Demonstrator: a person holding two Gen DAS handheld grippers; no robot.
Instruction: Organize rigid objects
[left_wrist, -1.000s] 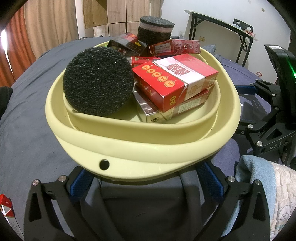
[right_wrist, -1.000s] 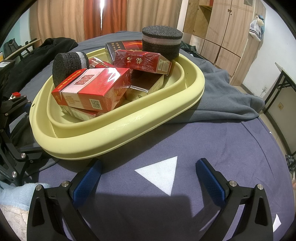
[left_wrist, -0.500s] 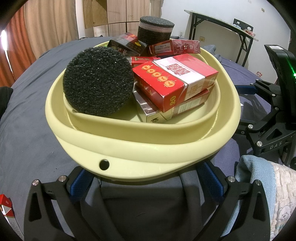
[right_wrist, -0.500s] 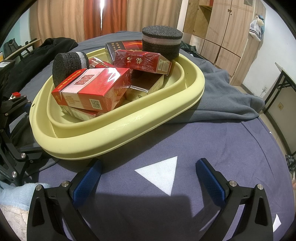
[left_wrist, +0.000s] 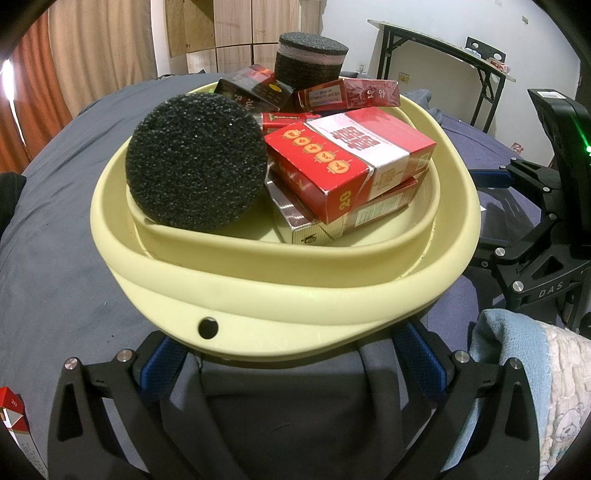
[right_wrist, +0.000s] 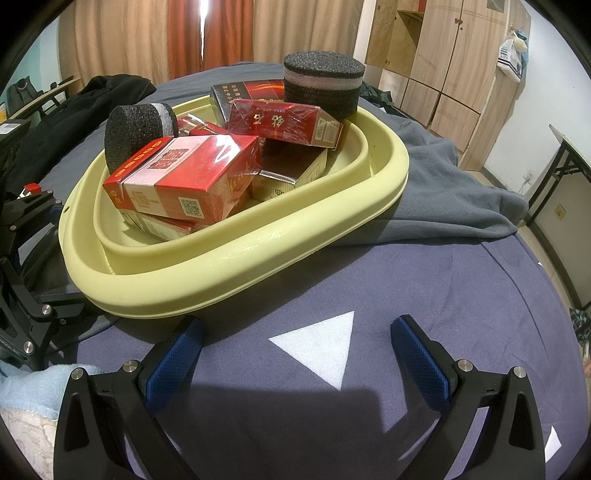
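one yellow basin (right_wrist: 236, 258), two black foam cylinders (left_wrist: 195, 162), at least five boxes (left_wrist: 351, 162) inside, one more box (left_wrist: 13, 417) outside it.

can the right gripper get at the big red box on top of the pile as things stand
Probably yes: the right gripper is open and empty, and the red box lies uncovered on top, above the yellow basin's rim.

We see a home bedroom: a bed (right_wrist: 424, 295) under a dark blue sheet, wooden wardrobes (right_wrist: 443, 66), orange and beige curtains (right_wrist: 166, 33), and a folding table (left_wrist: 443, 48).
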